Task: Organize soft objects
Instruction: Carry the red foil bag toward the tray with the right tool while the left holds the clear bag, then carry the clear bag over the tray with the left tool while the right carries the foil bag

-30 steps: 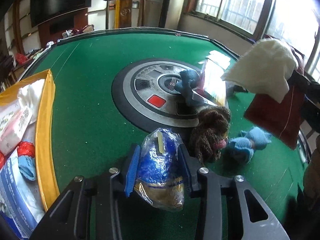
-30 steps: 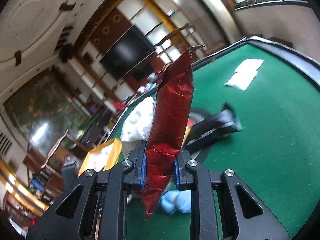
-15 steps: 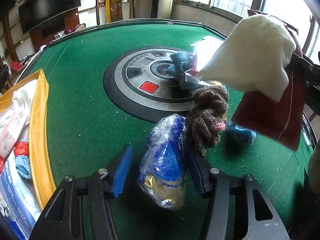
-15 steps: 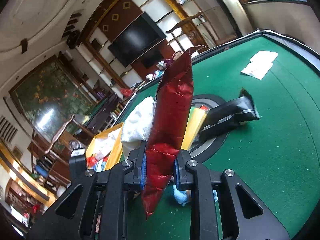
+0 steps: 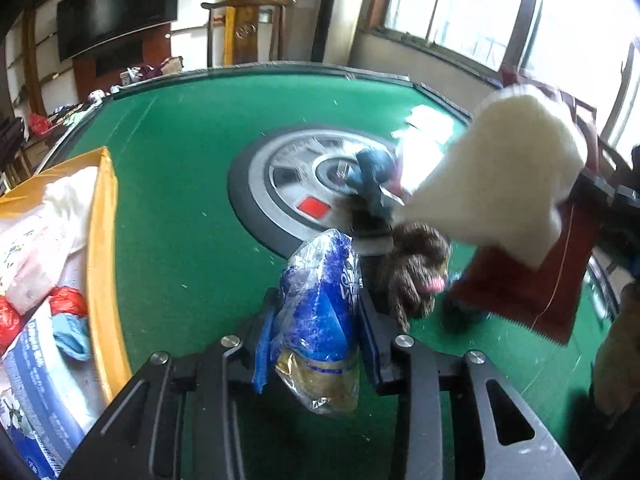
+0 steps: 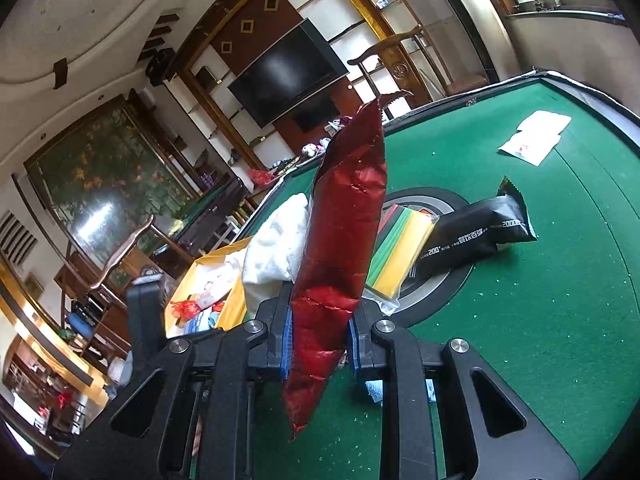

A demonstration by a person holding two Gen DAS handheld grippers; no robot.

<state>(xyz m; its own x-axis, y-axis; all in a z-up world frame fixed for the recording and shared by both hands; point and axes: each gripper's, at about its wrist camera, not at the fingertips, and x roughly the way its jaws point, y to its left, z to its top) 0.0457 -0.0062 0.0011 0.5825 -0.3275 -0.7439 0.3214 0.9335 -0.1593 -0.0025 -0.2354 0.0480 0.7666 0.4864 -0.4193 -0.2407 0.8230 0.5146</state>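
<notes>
Two packets in my grip: my left gripper [image 5: 316, 336] has just been closing and its blue pads now pinch a blue-and-gold plastic bag [image 5: 318, 328] above the near part of the green table [image 5: 172, 184]. My right gripper [image 6: 318, 340] is clamped narrowly on a red foil pouch [image 6: 340, 256], standing upright, with a white fleece cloth [image 5: 496, 184] draped beside it. Ahead of my left fingers lies a brown knitted glove [image 5: 412, 276], touching the bag's right side, and a blue glove [image 5: 372, 168] on the table's round centre console [image 5: 280, 184]. By the left edge sits a yellow box [image 5: 102, 248], already stuffed with soft things. From the right, a black pouch [image 6: 476, 236] lies across the console; I read "200" and "2000" on it, the rest too small. A yellow-and-green packet [image 6: 404, 248] lies against it.
</notes>
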